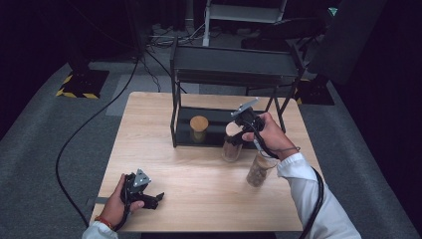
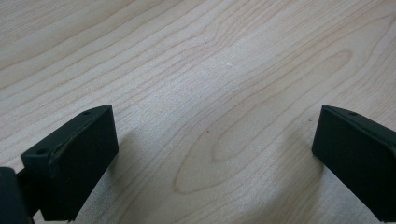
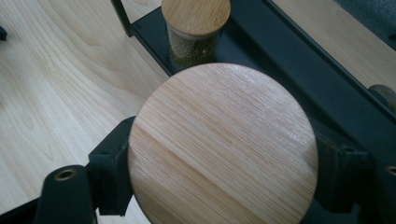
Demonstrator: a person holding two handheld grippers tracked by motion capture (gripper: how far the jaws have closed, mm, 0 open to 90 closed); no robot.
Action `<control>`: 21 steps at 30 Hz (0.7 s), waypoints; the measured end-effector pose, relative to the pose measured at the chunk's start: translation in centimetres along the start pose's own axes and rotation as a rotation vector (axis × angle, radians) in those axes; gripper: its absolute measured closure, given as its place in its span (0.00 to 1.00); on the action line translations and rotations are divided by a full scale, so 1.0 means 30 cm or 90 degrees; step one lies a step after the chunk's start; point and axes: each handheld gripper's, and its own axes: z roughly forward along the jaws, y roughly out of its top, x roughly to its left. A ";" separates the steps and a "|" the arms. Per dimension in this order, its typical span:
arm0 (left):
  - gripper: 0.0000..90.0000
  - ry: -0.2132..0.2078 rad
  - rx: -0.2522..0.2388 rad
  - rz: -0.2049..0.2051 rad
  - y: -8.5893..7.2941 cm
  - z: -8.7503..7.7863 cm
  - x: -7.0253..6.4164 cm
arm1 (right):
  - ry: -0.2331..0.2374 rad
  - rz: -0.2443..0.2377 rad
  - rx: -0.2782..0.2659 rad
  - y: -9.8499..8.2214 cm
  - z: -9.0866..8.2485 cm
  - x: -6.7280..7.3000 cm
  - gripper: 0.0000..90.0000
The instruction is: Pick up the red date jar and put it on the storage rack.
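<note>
My right gripper (image 1: 236, 135) is shut on a glass jar with a round wooden lid (image 1: 232, 144), gripping it just under the lid, at the front edge of a black two-tier rack (image 1: 234, 64). In the right gripper view the lid (image 3: 224, 144) sits between the two black jaws of that gripper (image 3: 224, 156), whose pads press its sides. A second lidded jar (image 1: 199, 128) of green grains (image 3: 195, 32) stands on the rack's bottom shelf. My left gripper (image 1: 155, 200) rests open at the table's front left, with bare wood between the jaws (image 2: 215, 158).
A third jar (image 1: 258, 171) with brownish contents stands on the wooden table (image 1: 149, 149) beside my right forearm. The rack's upper shelf overhangs the lower one. Cables run across the grey floor to the left of the table.
</note>
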 end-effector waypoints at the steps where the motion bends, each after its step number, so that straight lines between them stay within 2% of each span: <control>1: 0.00 0.000 0.000 0.000 0.000 0.000 0.000 | -0.002 0.000 0.000 0.006 0.003 0.000 0.26; 11: 0.00 0.000 0.000 0.000 0.000 0.000 0.000 | -0.036 0.004 -0.001 0.041 0.025 0.007 0.26; 21: 0.00 0.000 0.000 0.000 0.000 0.000 0.000 | -0.045 0.037 -0.018 0.047 0.047 -0.015 0.26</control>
